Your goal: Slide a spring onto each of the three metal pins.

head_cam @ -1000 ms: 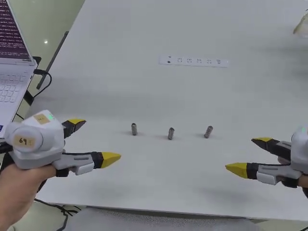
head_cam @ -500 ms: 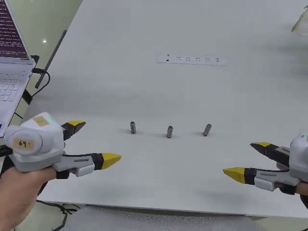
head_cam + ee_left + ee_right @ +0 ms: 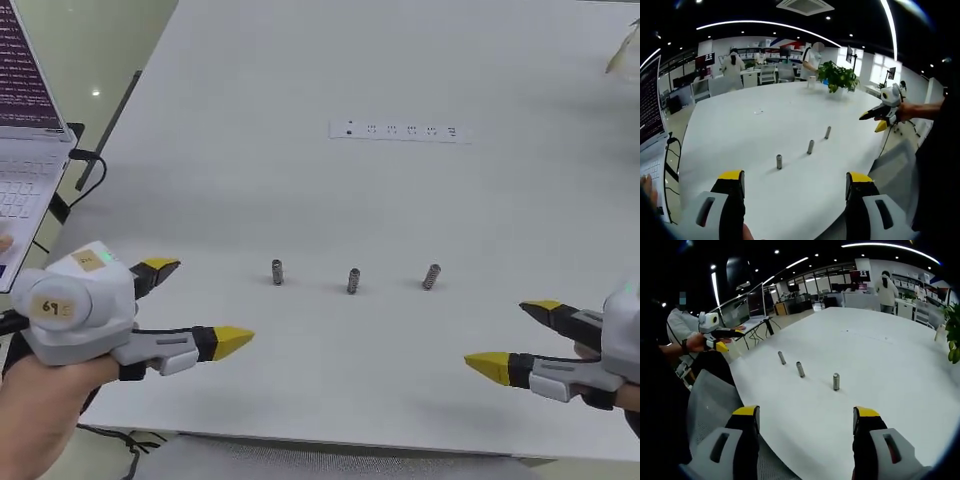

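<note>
Three small metal pins, each wrapped in a spring, stand in a row on the white table: the left one, the middle one and the right one, which leans a little. The same row shows in the left gripper view and the right gripper view. My left gripper hovers open near the table's front left edge, nothing between its yellow tips. My right gripper hangs open at the front right, also holding nothing. Both are well short of the pins.
A white power strip lies farther back on the table. An open laptop with cables sits at the left edge. A potted plant stands at the table's far end. The front edge runs just below the grippers.
Both grippers have sunk a little toward the front edge and stay open. The pins with their springs have not moved; the view has only shifted slightly.
</note>
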`<action>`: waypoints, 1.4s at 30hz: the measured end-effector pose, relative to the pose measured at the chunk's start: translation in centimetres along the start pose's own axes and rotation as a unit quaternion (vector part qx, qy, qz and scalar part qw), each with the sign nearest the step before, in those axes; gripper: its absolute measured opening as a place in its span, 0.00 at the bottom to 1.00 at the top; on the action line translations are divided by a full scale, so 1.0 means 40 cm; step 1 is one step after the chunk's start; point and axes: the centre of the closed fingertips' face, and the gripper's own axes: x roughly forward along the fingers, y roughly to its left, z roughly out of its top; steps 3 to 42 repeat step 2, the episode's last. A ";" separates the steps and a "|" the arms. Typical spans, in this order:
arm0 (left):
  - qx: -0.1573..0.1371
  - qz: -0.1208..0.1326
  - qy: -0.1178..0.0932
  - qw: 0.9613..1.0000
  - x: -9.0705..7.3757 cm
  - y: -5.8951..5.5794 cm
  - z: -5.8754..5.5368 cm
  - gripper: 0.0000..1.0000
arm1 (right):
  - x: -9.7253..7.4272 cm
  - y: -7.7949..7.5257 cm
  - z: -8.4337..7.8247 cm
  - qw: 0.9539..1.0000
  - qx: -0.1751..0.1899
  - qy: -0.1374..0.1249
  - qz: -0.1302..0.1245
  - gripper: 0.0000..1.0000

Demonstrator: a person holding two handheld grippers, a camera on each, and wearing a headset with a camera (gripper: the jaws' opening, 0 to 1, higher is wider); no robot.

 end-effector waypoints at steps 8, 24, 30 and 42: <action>-0.001 0.000 -0.001 1.000 0.000 -0.001 0.001 0.80 | 0.000 0.002 -0.001 1.000 0.000 0.001 0.001 0.75; -0.001 0.000 -0.001 1.000 0.000 -0.001 0.001 0.80 | 0.000 0.002 -0.001 1.000 0.000 0.001 0.001 0.75; -0.001 0.000 -0.001 1.000 0.000 -0.001 0.001 0.80 | 0.000 0.002 -0.001 1.000 0.000 0.001 0.001 0.75; -0.001 0.000 -0.001 1.000 0.000 -0.001 0.001 0.80 | 0.000 0.002 -0.001 1.000 0.000 0.001 0.001 0.75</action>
